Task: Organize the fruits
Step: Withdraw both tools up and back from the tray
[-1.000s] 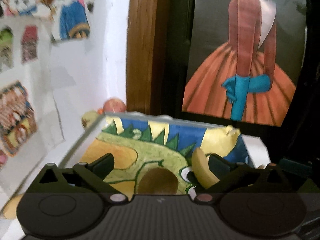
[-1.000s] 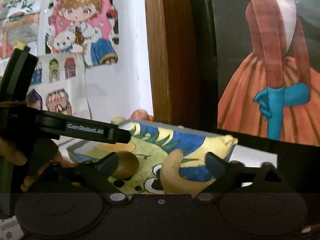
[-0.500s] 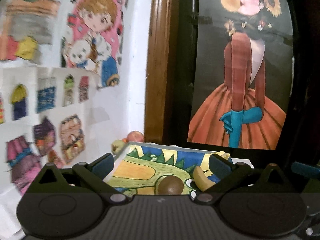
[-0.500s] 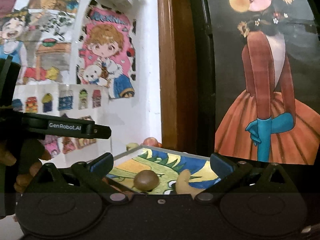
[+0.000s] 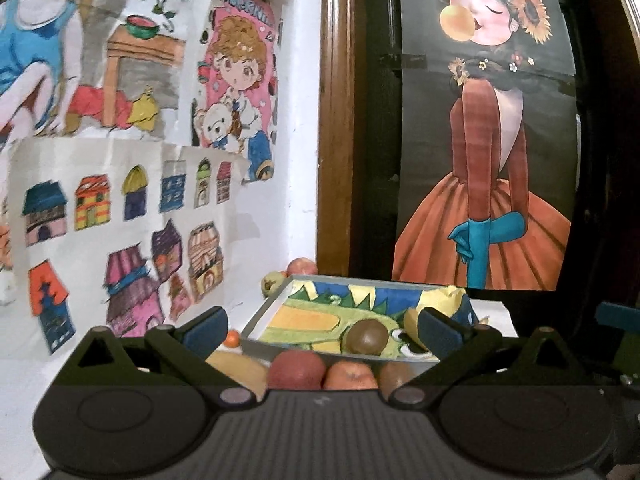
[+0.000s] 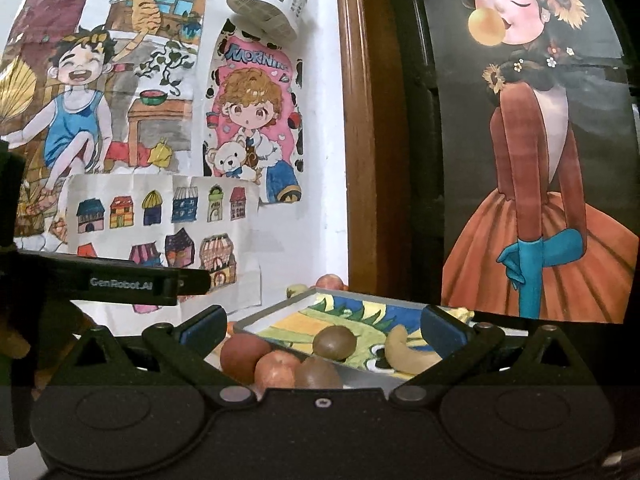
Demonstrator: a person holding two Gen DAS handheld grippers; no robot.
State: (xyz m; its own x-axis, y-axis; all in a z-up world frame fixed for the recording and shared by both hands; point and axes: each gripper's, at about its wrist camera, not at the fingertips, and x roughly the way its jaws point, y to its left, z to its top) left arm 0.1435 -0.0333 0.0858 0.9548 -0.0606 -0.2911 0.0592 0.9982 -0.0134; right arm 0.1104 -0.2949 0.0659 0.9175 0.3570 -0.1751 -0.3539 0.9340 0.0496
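A shallow tray (image 5: 267, 307) (image 6: 267, 314) lined with a colourful drawing holds a brown kiwi (image 5: 367, 337) (image 6: 334, 342) and a yellowish banana piece (image 5: 413, 324) (image 6: 408, 354). In front of it lie a red apple (image 5: 296, 370) (image 6: 245, 356), an orange-red fruit (image 5: 350, 376) (image 6: 277, 369), another brown kiwi (image 5: 394, 374) (image 6: 318, 374) and a yellow fruit (image 5: 240, 366). Behind the tray sit a red apple (image 5: 302, 267) (image 6: 330, 281) and a greenish fruit (image 5: 272, 282) (image 6: 296, 290). My left gripper (image 5: 322, 326) and right gripper (image 6: 322, 324) are both open and empty, back from the fruit.
A white wall with children's drawings (image 5: 132, 208) stands at the left. A wooden frame (image 5: 334, 120) and a dark panel with a poster of a figure in an orange dress (image 5: 488, 200) rise behind the tray. A small orange fruit (image 5: 231, 338) lies left of the tray. The left gripper's body (image 6: 132, 284) crosses the right wrist view.
Both grippers have pulled back and up from the tray. The tray now looks smaller, and the fruit lying in front of it has come into view.
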